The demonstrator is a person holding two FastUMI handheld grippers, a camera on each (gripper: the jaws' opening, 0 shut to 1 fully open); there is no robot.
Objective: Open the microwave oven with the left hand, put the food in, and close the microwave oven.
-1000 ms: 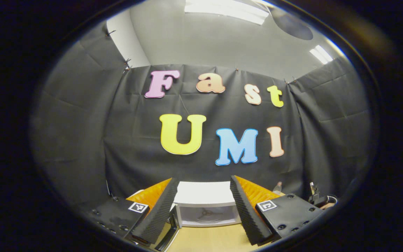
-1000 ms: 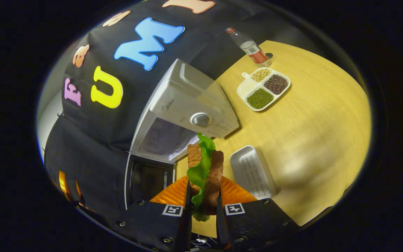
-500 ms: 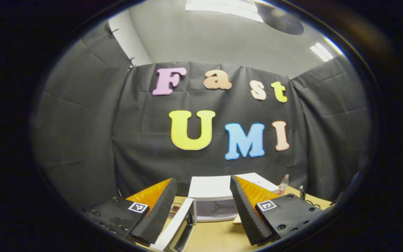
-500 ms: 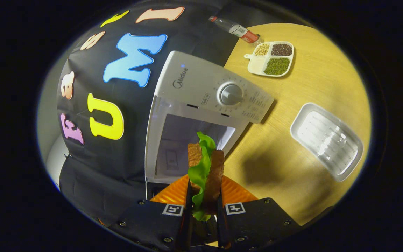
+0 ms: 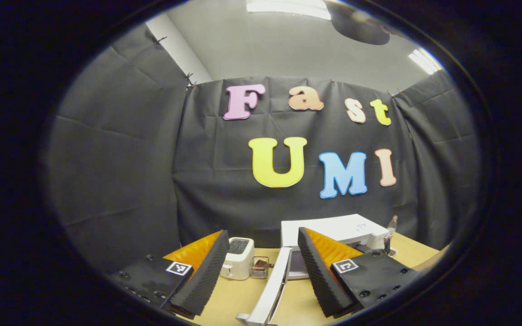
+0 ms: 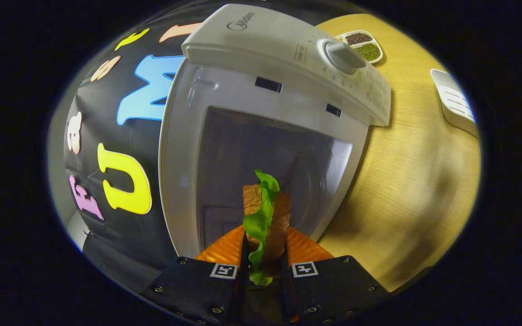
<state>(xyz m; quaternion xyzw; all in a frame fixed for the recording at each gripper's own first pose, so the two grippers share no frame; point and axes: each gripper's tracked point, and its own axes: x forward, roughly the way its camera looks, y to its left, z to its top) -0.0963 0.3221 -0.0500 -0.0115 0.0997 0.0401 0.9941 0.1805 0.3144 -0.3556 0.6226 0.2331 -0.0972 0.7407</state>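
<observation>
In the right gripper view the white microwave looms close, its door swung away and its dim cavity facing me. My right gripper is shut on a sandwich of brown bread slices with green lettuce, held upright just before the cavity mouth. In the left gripper view my left gripper is open with nothing between its fingers, drawn back from the microwave. The open microwave door shows edge-on between the fingers, not touched.
A white toaster and a small rack stand on the wooden table left of the microwave, a bottle at its right. A divided dish of beans and a white tray lie at the table's far right.
The right gripper carried the sandwich closer, up to the microwave's open cavity. The left gripper swung left and back, bringing the toaster into view and the door edge between its fingers.
</observation>
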